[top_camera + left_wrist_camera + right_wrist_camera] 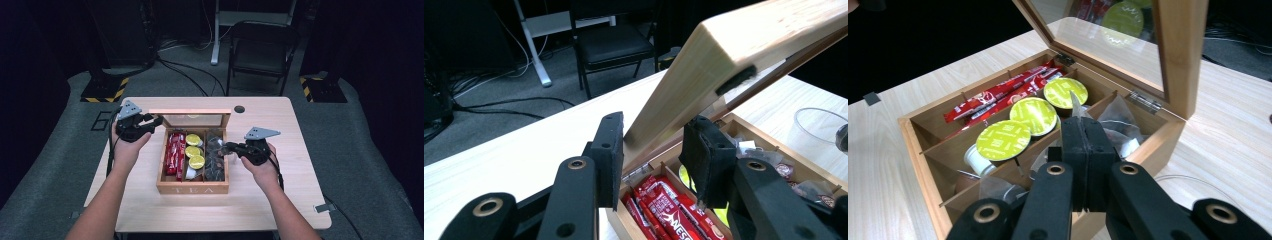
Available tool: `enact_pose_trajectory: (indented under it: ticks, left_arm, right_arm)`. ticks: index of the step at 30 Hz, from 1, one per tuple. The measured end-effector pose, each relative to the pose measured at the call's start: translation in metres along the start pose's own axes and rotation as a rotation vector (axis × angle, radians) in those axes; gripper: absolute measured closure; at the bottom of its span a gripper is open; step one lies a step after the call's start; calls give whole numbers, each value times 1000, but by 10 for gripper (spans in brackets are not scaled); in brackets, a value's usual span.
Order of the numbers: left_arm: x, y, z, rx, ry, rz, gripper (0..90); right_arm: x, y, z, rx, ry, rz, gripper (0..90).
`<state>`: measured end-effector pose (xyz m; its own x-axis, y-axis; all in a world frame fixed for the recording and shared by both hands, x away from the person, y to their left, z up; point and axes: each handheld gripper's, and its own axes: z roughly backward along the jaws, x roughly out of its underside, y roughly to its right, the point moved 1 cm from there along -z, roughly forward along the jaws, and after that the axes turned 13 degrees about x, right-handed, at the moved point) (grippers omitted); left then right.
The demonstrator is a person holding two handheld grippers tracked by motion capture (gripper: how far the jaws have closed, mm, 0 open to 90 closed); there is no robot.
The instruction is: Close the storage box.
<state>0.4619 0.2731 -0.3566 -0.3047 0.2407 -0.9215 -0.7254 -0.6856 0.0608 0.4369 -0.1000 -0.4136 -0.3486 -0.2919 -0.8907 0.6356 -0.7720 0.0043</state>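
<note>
A wooden tea box (192,188) sits mid-table (280,200) with its glass-paned lid (190,119) raised and its three compartments exposed. The left compartment holds red packets (175,152), at least two, the exact count unclear. The middle one holds three pods with yellow-green lids (1024,115), lined up in a row. The right one holds clear-wrapped tea bags (1120,120), too jumbled to count.

The left gripper (146,121) is at the lid's left edge; in the left gripper view its jaws are parted, one on each side of the lid's wooden frame (684,85), whether touching it cannot be told. The right gripper (227,145) reaches over the right compartment, its jaws pressed together on a thin clear corner of wrapper (1075,107). A clear plastic cup (816,127) stands on the table to the right of the box.
</note>
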Motion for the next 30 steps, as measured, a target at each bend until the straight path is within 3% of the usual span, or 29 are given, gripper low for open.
enact_pose_trajectory:
  ticks: [30]
  left_arm:
    - [0, 0, 0, 0, -1, 0, 611]
  right_arm:
    - [6, 41, 21, 143, 14, -48, 900]
